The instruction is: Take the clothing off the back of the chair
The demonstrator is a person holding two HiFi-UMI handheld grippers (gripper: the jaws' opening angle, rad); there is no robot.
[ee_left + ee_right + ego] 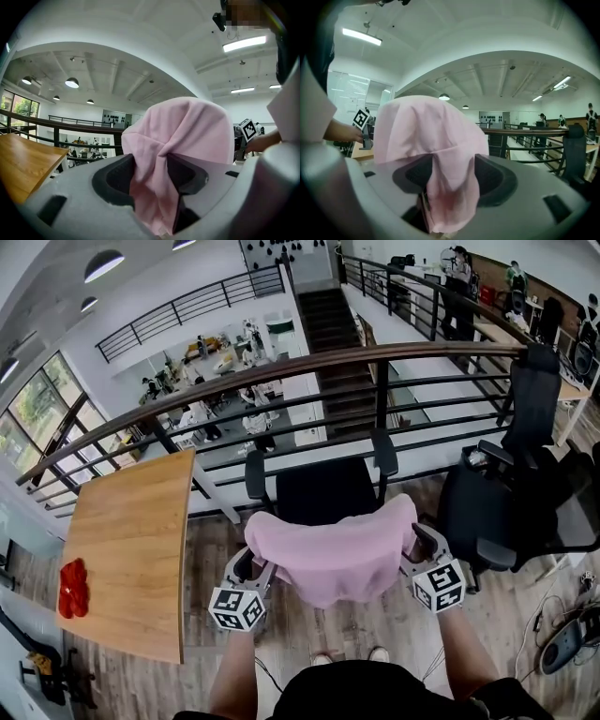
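Wood-plank flooring covers this upper gallery level. Nearest the camera, two bare forearms reach forward, each hand carrying a gripper with a marker cube.

Left gripper: its jaws are clamped on the left edge of the pink cloth garment. The left gripper view shows the fabric gathered into a fold, pinched between the two grey pads and trailing down past them.

Right gripper: its jaws are likewise clamped, on the garment's right edge. The right gripper view shows a bunched fold held between the pads, with the rest of the cloth rising above them.

The garment is spread between the two grippers, across the top of the backrest of the black office chair. Whether it rests on the backrest or hangs clear of it cannot be told. The chair's two armrests show just beyond the cloth.

To the left stands a light wooden bench, with a red object near its outer edge. To the right stands a second black swivel chair.

Beyond both runs a dark metal railing with a wooden handrail. Past it a staircase descends to a lower floor with desks and people.
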